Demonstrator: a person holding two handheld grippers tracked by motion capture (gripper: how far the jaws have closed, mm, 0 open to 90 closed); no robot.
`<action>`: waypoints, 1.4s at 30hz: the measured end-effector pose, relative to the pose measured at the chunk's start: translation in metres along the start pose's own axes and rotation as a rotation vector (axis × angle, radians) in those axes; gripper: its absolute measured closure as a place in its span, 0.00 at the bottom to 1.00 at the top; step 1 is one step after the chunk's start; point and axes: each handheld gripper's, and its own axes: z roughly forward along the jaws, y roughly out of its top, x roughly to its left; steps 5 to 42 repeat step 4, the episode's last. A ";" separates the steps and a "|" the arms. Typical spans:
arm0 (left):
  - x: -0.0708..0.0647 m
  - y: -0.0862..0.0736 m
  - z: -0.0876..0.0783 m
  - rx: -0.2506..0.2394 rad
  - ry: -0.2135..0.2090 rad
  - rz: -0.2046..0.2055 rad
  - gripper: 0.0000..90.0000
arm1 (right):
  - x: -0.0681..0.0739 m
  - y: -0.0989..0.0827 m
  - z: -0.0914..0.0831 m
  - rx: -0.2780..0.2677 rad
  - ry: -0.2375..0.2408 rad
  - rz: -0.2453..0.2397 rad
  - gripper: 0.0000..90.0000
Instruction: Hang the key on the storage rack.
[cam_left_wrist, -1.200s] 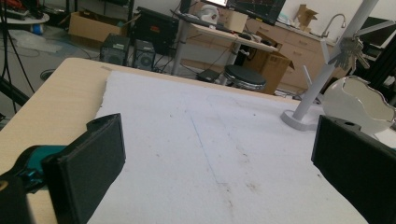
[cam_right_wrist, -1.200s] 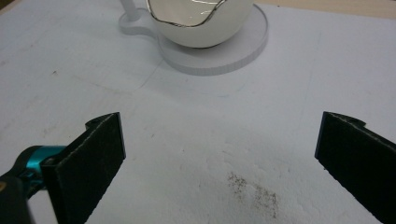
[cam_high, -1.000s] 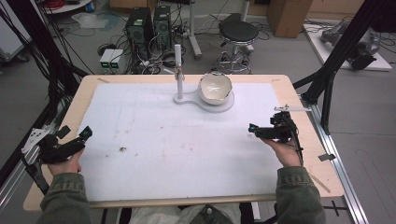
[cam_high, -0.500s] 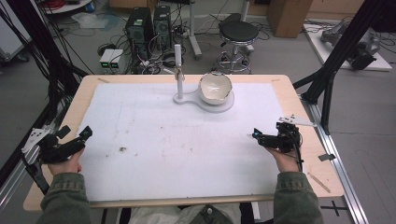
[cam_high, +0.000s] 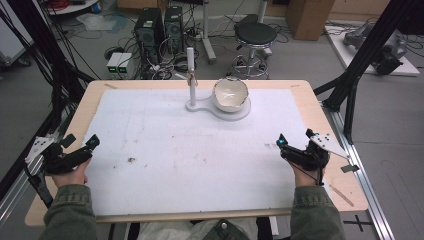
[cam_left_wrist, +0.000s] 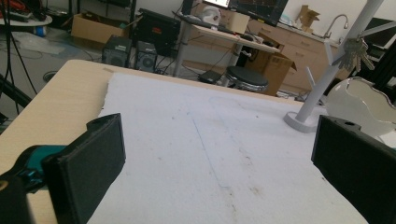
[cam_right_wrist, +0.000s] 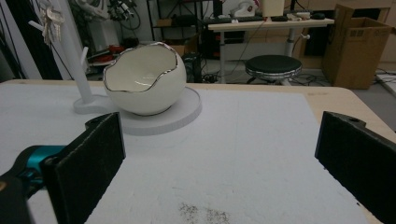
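Well short of the white egg-shaped ceramic bowl (cam_high: 230, 94) on its round stand, I hold both grippers, left (cam_high: 86, 148) and right (cam_high: 283, 146), wide open and empty, so seemingly nothing is begun.

The left gripper (cam_high: 80, 152) sits low at the person's left, its jaws spread wide and holding nothing. The right gripper (cam_high: 290, 150) sits opposite, jaws likewise wide apart. Both forearms wear green sleeves (cam_high: 67, 212).
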 end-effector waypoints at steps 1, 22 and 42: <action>0.000 0.000 0.000 0.001 0.000 0.001 0.04 | 0.000 0.000 0.000 -0.001 0.002 -0.009 0.01; 0.000 0.000 0.002 0.003 0.001 0.003 0.04 | 0.001 0.000 0.001 0.004 -0.002 -0.022 0.01; 0.000 0.000 0.002 0.003 0.001 0.003 0.04 | 0.001 0.000 0.001 0.004 -0.002 -0.022 0.01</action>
